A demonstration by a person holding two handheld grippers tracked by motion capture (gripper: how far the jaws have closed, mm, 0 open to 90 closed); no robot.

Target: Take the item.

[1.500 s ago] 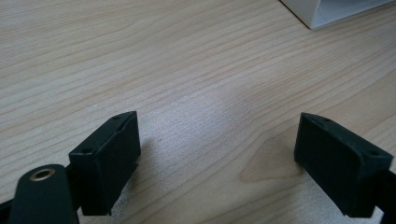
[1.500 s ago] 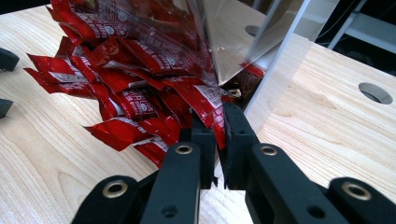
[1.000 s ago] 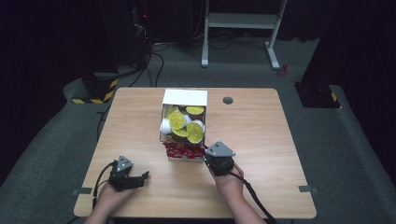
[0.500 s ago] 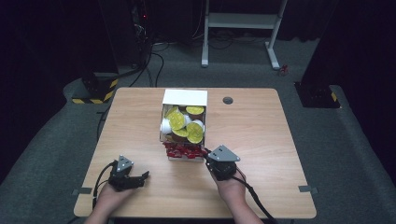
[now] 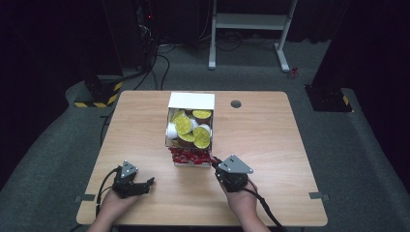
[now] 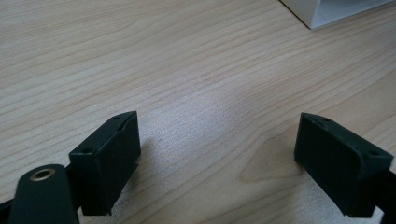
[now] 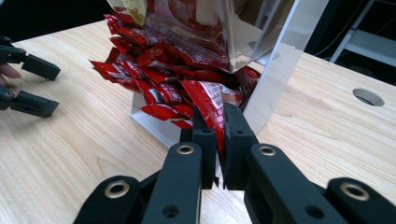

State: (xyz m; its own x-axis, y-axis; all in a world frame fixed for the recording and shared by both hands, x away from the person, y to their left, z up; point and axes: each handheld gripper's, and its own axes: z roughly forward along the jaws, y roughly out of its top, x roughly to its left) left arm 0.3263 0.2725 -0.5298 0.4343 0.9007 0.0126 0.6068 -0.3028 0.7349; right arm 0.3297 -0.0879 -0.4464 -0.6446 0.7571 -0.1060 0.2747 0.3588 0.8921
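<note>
since the earlier frames our right gripper (image 5: 214,162) has eased slightly back from the box toward us, while the left has stayed put. its jaws are pinched together on a red sachet (image 7: 209,105), which sticks up between them in the right gripper view, at the near right corner of the white box (image 5: 191,100). more red sachets (image 5: 189,155) spill from the box's low front compartment at about 11 o'clock from that gripper; behind them we see yellow-lidded cups (image 5: 193,130) stacked in the box, near the middle of the table (image 5: 270,130). our left gripper (image 5: 146,185) rests at about 8 o'clock from the box, well apart from it, jaws spread wide over bare wood
</note>
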